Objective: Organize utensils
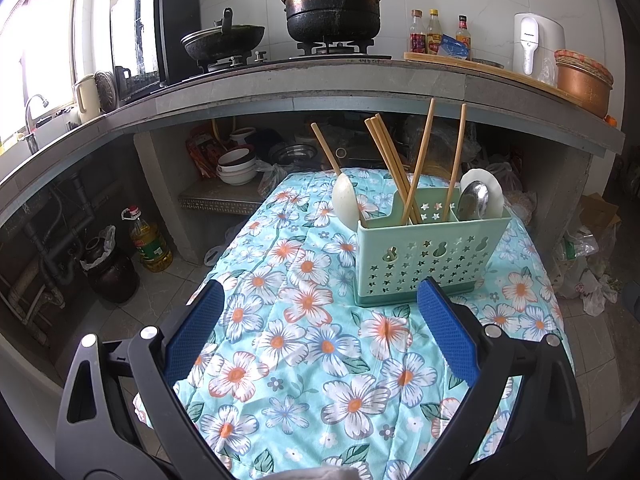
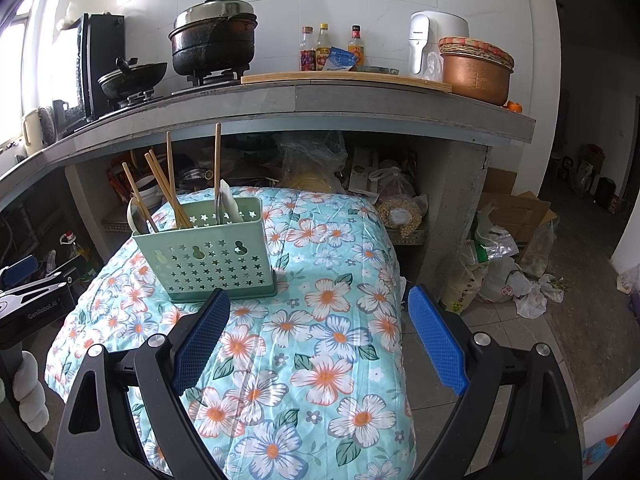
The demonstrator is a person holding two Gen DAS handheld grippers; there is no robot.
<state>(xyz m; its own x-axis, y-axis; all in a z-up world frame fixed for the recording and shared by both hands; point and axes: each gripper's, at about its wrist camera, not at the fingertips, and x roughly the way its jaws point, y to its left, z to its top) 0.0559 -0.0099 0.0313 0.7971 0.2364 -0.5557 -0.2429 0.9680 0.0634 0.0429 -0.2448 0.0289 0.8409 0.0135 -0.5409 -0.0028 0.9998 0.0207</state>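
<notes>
A pale green utensil holder with star cut-outs stands on the floral cloth. Several wooden chopsticks lean in its middle and left compartments. A white spoon sits at its left end, and a metal spoon with a white spoon sits at the right end. My left gripper is open, just in front of the holder, with nothing between its blue pads. My right gripper is open too, right of the holder, over bare cloth.
A stone counter overhangs the far end, carrying a wok, a big pot, bottles and a rice cooker pot. Bowls sit underneath. An oil bottle stands on the floor left; bags and a carton lie right.
</notes>
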